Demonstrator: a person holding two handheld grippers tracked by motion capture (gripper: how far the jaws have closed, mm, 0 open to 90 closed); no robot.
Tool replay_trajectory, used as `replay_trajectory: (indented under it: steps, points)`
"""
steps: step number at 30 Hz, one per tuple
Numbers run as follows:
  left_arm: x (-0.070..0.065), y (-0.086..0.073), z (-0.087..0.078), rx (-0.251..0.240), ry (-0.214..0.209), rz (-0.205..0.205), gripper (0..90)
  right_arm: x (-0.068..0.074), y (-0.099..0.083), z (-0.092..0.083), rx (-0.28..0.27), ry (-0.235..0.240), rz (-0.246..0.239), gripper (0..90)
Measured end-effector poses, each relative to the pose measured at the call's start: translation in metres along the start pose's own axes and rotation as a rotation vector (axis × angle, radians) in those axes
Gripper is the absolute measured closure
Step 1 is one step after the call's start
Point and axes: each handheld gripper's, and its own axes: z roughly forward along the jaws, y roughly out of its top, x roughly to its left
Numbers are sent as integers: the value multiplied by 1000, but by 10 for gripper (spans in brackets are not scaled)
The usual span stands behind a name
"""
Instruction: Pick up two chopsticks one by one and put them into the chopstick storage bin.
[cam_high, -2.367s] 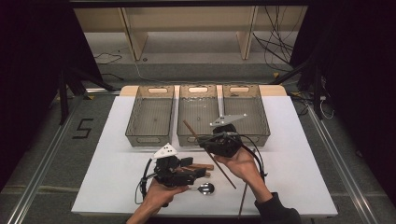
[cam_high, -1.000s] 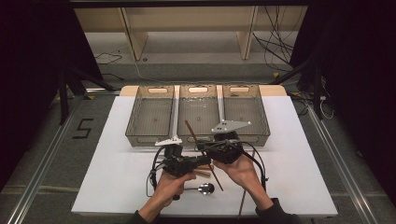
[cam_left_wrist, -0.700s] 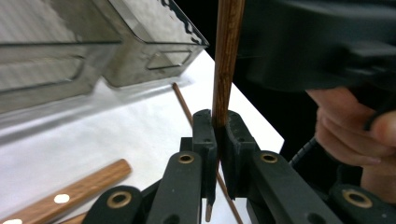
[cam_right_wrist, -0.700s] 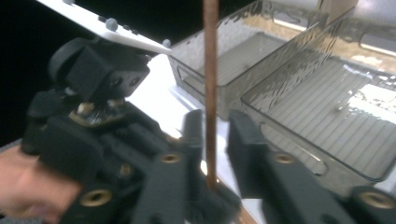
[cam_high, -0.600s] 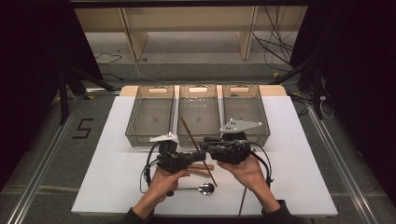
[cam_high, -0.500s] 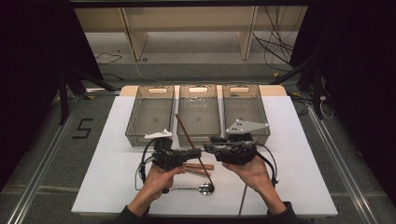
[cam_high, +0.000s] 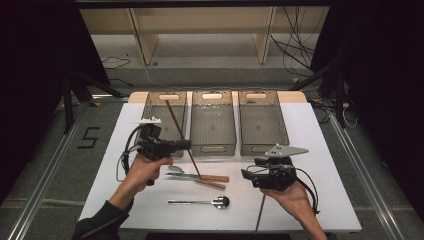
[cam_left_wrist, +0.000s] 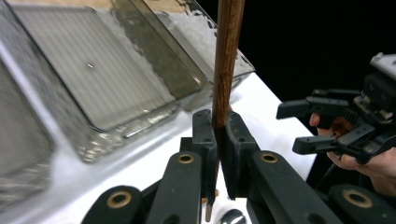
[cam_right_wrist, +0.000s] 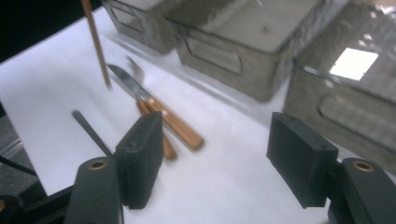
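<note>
Chopstick (cam_high: 180, 134): one brown wooden stick is clamped between the jaws of the left gripper (cam_high: 186, 145), which grasps it a little below its middle. In the left gripper view the stick (cam_left_wrist: 226, 60) rises straight up out of the shut jaws. In the high view it slants from over the left bin (cam_high: 164, 116) at its far end down toward the knife (cam_high: 202, 176) and fork (cam_high: 200, 181) lying on the counter (cam_high: 320, 150) at its near end.

The right gripper (cam_high: 246, 175) is released, its jaws standing wide apart with nothing between them, having just been opening. It sits at the near right of the counter, well apart from the stick. A second dark stick (cam_high: 260, 212) lies on the counter just below that hand, pointing toward the near edge.

Compared with a second ago, the two hands have drawn apart. Then both grippers met at the middle of the counter with the stick between them; now the left one alone carries it, further left and nearer the left bin, while the right one has pulled away to the right and down.

Three clear grey bins stand side by side at the far edge. The middle bin (cam_high: 212, 122) and the right bin (cam_high: 262, 122) hold nothing, and the left bin's floor shows bare beneath the stick. A spoon (cam_high: 200, 202) lies near the front edge.
</note>
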Motion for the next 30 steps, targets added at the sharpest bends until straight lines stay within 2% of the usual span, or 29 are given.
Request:
replay_trajectory:
  steps: [3,10,21,30]
  points:
    - [3,11,-7,29,29,26,848,-3,-7,1,26,-26,4,340]
    - [17,36,-19,59,78,25,848,-6,-18,2,48,-28,19,330]
    - [40,67,-30,55,124,-15,848,-3,-22,4,47,-8,1,285]
    - [63,87,-22,68,178,-63,848,-1,-26,1,36,-1,-6,256]
